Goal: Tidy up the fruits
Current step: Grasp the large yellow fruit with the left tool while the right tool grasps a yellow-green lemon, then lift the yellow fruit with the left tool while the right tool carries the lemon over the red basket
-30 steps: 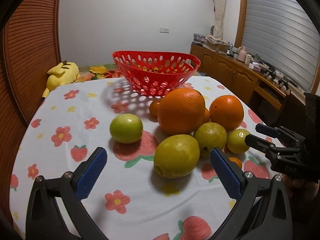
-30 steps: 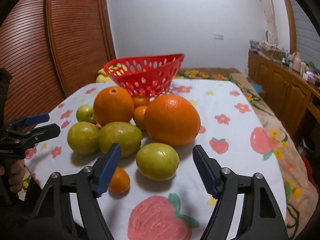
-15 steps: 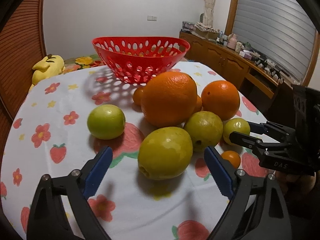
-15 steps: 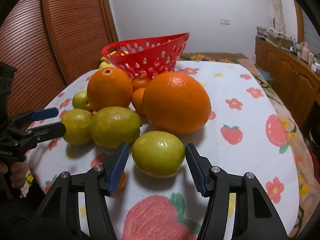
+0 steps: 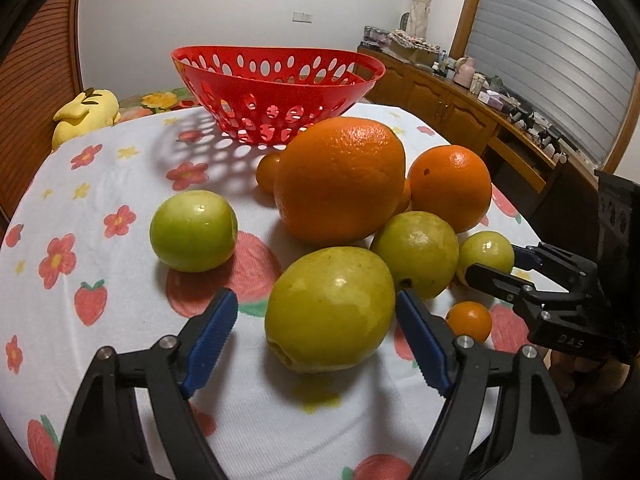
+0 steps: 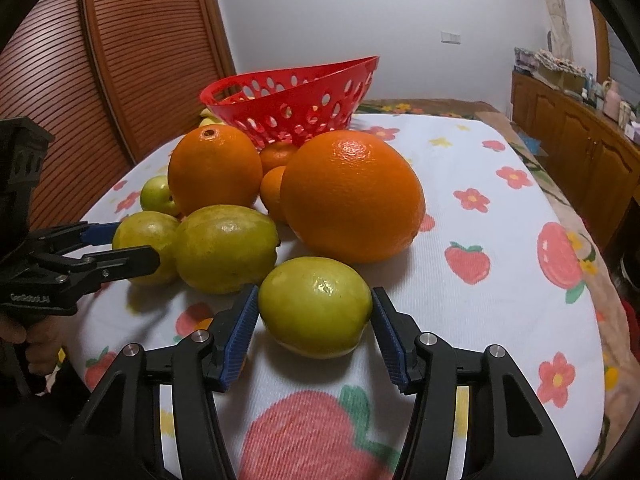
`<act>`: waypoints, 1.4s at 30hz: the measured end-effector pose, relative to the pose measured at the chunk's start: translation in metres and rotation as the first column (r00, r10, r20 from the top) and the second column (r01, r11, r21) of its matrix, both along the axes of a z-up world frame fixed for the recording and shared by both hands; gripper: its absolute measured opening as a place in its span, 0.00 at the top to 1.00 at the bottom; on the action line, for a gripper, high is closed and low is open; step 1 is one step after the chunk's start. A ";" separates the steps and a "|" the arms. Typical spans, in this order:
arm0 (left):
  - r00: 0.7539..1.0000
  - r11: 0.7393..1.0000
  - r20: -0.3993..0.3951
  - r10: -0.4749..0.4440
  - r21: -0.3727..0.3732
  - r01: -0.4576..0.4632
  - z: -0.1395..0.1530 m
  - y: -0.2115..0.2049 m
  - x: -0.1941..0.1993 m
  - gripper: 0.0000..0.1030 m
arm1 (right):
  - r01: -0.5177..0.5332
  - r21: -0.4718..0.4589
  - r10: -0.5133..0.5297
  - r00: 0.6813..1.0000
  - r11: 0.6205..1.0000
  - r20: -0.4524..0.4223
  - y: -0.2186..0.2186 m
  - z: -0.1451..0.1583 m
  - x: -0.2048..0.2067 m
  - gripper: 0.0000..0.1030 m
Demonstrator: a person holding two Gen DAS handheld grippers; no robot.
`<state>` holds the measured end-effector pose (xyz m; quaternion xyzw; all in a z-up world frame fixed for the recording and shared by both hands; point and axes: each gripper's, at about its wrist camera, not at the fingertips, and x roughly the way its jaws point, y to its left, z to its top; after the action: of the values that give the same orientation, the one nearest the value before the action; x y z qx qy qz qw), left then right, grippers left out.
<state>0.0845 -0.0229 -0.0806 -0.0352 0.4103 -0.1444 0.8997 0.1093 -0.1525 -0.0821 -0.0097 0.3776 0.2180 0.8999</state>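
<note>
Flower-print table point(image 5: 100, 240): red basket point(image 5: 276, 80) at rear, oranges and green fruit clustered before it. Left tool point(image 5: 316, 332) open around a yellow-green guava point(image 5: 330, 314); right tool point(image 6: 312, 326) open, flanking a green fruit point(image 6: 314, 306).

The fruit pile point(image 5: 340, 200) is viewed low and close from the near left and near right, with the red basket point(image 6: 296, 100) shared beyond.

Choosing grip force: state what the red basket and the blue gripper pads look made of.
Red basket: apparently moulded plastic, glossy, with clean oval cut-outs and a thin even rim.
Blue pads on the right gripper: probably rubber or soft plastic, matte, with ribbed, toothed faces; the look leaves it open.
</note>
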 end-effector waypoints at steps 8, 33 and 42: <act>0.999 0.999 -0.019 -0.033 -0.023 0.033 -0.006 0.001 0.007 0.31 | 0.003 -0.005 -0.003 1.000 1.000 0.017 -0.003 0.003 -0.003 0.44; 0.989 0.996 0.143 0.035 -0.092 -0.022 0.057 0.035 -0.006 0.41 | -0.038 -0.015 0.040 0.991 0.999 0.125 -0.002 0.056 -0.003 0.44; 0.979 0.996 0.197 0.040 -0.087 -0.023 0.083 0.039 -0.001 0.41 | -0.076 -0.030 0.080 0.981 0.997 0.179 0.011 0.087 0.004 0.44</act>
<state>0.0839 0.0166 0.0020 -0.0652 0.3112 -0.1502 0.9361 0.1135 -0.1414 0.0052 -0.0544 0.2962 0.2469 0.9210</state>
